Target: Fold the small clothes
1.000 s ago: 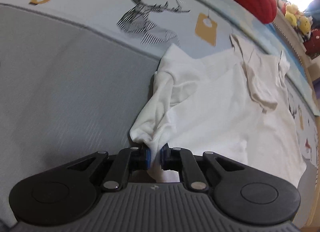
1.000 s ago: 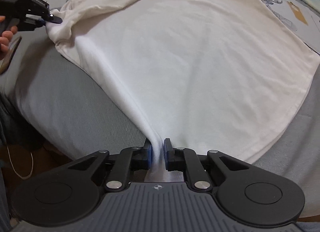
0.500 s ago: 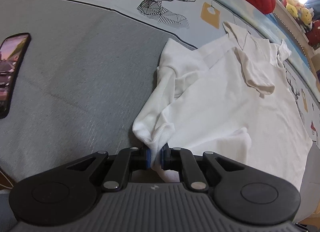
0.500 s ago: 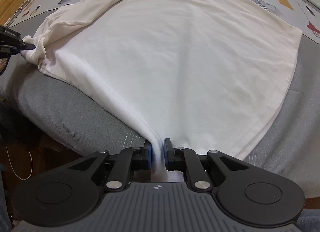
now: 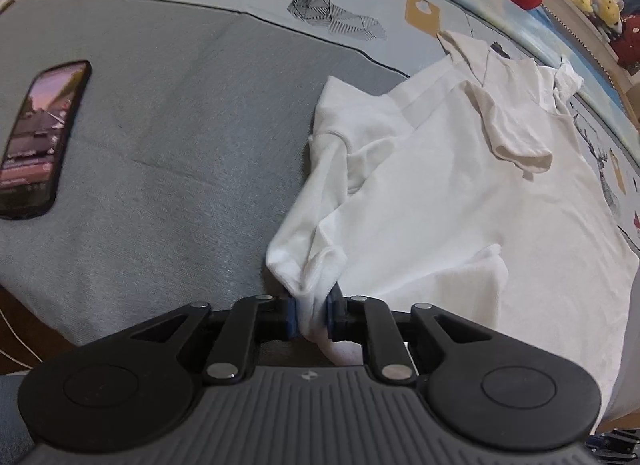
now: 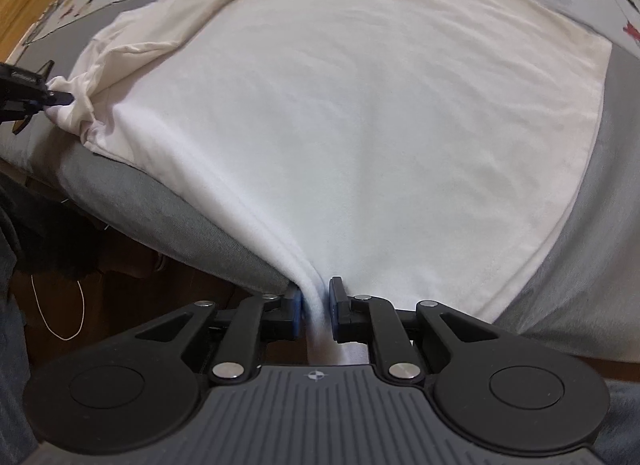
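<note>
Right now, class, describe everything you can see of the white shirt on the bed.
The white shirt looks like soft knit cotton, spread mostly flat on the grey bedcover. One sleeve is folded onto its body. Its near edge is bunched between the opening jaws of the left hand-held gripper and right hand-held gripper.

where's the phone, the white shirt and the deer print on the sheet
phone (image 5: 38, 141): left wrist view, middle of its lit screen
white shirt (image 6: 360, 137): right wrist view, flat middle of the body
deer print (image 5: 332, 5): left wrist view, the deer's neck and head
</note>
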`<move>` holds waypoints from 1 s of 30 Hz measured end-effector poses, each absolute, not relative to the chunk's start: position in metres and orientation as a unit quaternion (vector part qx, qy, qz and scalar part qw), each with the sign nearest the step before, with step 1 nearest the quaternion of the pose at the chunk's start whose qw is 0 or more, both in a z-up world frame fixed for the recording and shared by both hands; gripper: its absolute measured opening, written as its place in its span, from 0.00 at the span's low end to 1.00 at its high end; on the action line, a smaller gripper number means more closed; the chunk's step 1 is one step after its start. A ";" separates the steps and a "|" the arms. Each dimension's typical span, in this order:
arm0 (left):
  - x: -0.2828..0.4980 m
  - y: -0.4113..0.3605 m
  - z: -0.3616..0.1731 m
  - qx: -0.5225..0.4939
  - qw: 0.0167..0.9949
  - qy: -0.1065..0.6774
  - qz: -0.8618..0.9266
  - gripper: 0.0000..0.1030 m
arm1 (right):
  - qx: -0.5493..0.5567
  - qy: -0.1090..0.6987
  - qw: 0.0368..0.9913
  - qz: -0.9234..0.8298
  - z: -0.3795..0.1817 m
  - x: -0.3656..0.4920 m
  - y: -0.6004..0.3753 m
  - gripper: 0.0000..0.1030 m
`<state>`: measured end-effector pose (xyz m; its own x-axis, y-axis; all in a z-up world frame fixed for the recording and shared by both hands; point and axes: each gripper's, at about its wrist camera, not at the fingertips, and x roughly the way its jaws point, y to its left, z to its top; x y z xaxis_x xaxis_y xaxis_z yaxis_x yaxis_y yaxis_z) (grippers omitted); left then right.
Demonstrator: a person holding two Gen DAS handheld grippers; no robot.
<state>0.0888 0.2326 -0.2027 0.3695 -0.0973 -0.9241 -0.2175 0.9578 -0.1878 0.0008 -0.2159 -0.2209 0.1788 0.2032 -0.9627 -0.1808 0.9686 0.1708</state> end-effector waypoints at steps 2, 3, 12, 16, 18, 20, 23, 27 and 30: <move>0.088 0.235 -0.200 -0.140 0.816 0.560 0.035 0.39 | 0.016 0.642 0.758 0.115 -0.224 0.007 -0.217 0.42; 0.087 0.236 -0.198 -0.142 0.817 0.558 0.037 0.53 | 0.017 0.643 0.758 0.110 -0.221 0.007 -0.219 0.49; 0.085 0.225 -0.204 -0.138 0.796 0.588 0.034 0.78 | 0.113 0.610 0.781 0.066 -0.193 0.027 -0.281 0.60; 0.087 0.215 -0.207 -0.130 0.795 0.591 0.028 0.80 | 0.120 0.636 0.763 0.008 -0.208 0.025 -0.292 0.60; 0.089 0.211 -0.210 -0.134 0.793 0.594 0.027 0.81 | 0.137 0.629 0.765 -0.009 -0.214 0.022 -0.297 0.60; 0.091 0.206 -0.214 -0.131 0.790 0.599 0.028 0.81 | 0.162 0.613 0.773 -0.027 -0.220 0.021 -0.304 0.60; 0.090 0.196 -0.214 -0.097 0.796 0.596 0.033 0.28 | 0.189 0.605 0.771 -0.055 -0.233 0.026 -0.311 0.59; 0.083 0.209 -0.210 -0.120 0.794 0.594 0.041 0.12 | 0.157 0.616 0.771 -0.049 -0.237 0.031 -0.301 0.08; 0.076 0.215 -0.208 -0.121 0.794 0.594 0.038 0.11 | 0.135 0.620 0.772 -0.037 -0.227 0.030 -0.297 0.08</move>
